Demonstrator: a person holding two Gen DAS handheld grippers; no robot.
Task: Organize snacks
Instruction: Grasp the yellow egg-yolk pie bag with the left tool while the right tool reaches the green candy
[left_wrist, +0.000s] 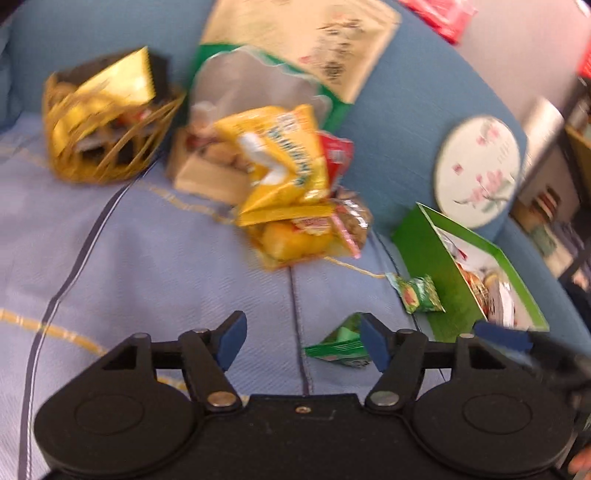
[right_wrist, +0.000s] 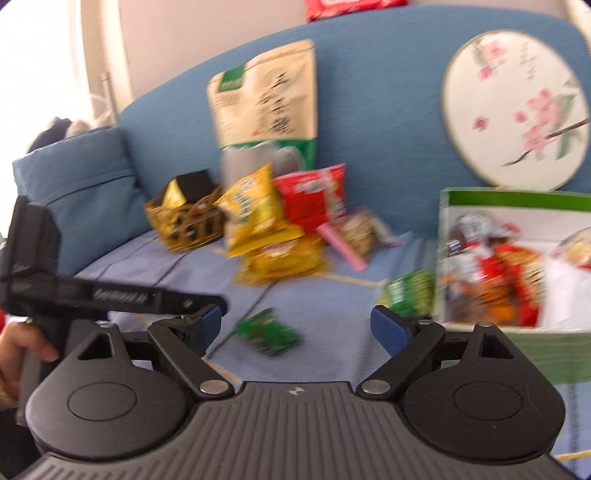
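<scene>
Left tool spread wide, nothing clamped; green packet lying on sofa seat just beside right pad. Right tool spread apart, empty, same packet seen ahead between pads. Second green packet touching green box. Snack pile beyond, gold basket left of pile.

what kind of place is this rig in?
Likely a home living room: snacks lie on a blue sofa with a matching cushion, a round floral cushion and a gold wire basket.
</scene>
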